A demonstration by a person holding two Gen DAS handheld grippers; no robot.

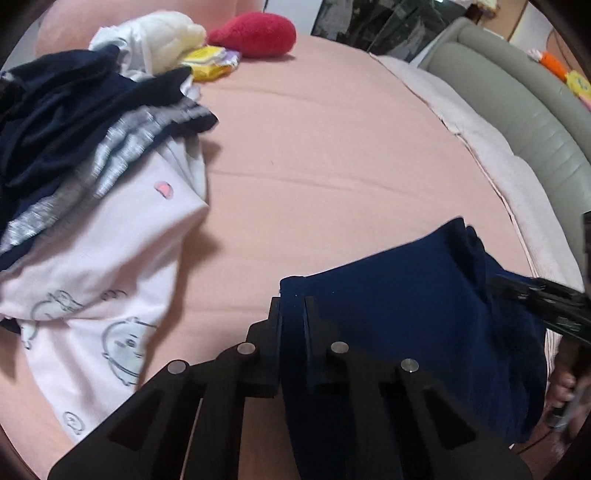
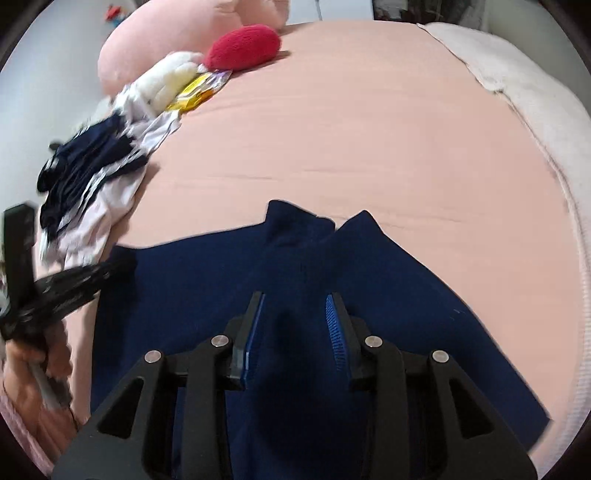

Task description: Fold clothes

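Observation:
A navy blue garment lies on the pink bed sheet; it also shows in the left wrist view. My left gripper is shut on the garment's left edge and holds it a little above the sheet; it shows at the left in the right wrist view. My right gripper is open, its blue-padded fingers on either side of a raised fold of the garment. It shows at the right edge in the left wrist view.
A pile of unfolded clothes, navy, grey-striped and white printed, lies at the left of the bed. A red plush, a white plush and a yellow packet lie at the far end. A grey headboard runs along the right.

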